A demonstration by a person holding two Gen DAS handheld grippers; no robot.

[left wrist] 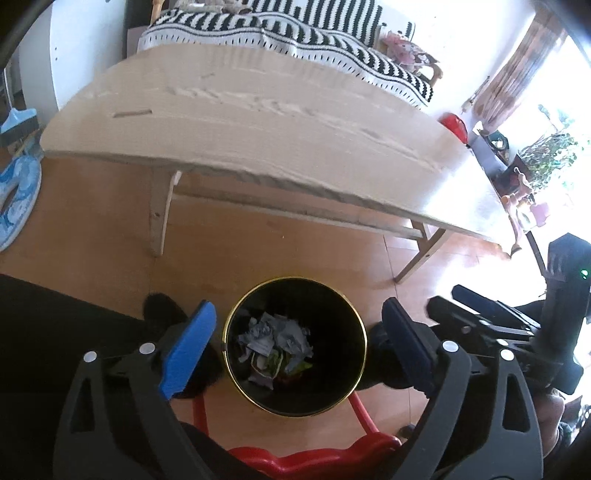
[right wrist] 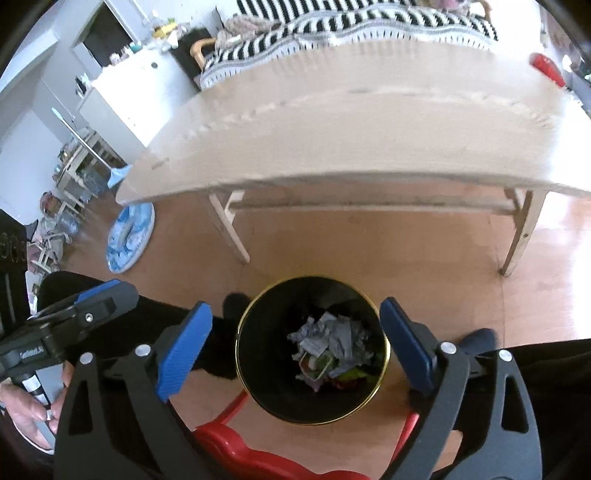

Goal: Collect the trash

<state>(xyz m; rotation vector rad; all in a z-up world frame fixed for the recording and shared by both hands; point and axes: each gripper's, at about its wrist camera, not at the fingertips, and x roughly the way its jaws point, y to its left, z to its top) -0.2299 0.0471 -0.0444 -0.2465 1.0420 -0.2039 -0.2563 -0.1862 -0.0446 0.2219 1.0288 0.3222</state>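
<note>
Both tongs hung over the bin, each spread wide with nothing between its blue pads. The left gripper point(left wrist: 299, 347) framed the bin point(left wrist: 295, 406) from above, one pad point(left wrist: 188, 349) at nine o'clock of the rim and the other at three o'clock, neither touching it. The right gripper point(right wrist: 295, 347) stood the same way over the bin point(right wrist: 314, 415), its pads point(right wrist: 184, 349) apart on either side of the gold rim. In the left view the right gripper point(left wrist: 491, 321) showed at three o'clock, just beside; in the right view the left gripper point(right wrist: 74, 314) showed at nine o'clock, with a hand point(right wrist: 26, 410) gripping its handle.

The bin was black inside, round, gold-edged, upright on the floor point(left wrist: 92, 229). The trash point(left wrist: 277, 343) lay at its bottom: crumpled grey-white paper on top, bits of green and red wrapper under it. From the right view the same trash point(right wrist: 332, 347) sat a little toward twelve o'clock within the bin.

At six o'clock of the bin a red stool point(left wrist: 314, 458) poked into view, its legs reaching up beside the rim. Dark trouser legs and a dark shoe point(left wrist: 162, 306) stood at nine o'clock.

Farther out, at twelve o'clock, a pale wooden table point(left wrist: 258, 122) spanned the room on light legs. Beyond it lay a black-and-white striped blanket point(left wrist: 295, 33). A blue-patterned round cushion point(right wrist: 129, 236) rested on the floor at ten o'clock. A red object point(left wrist: 454, 123) sat past the table's far corner at two o'clock, and plants point(left wrist: 550, 155) stood in bright window light.
</note>
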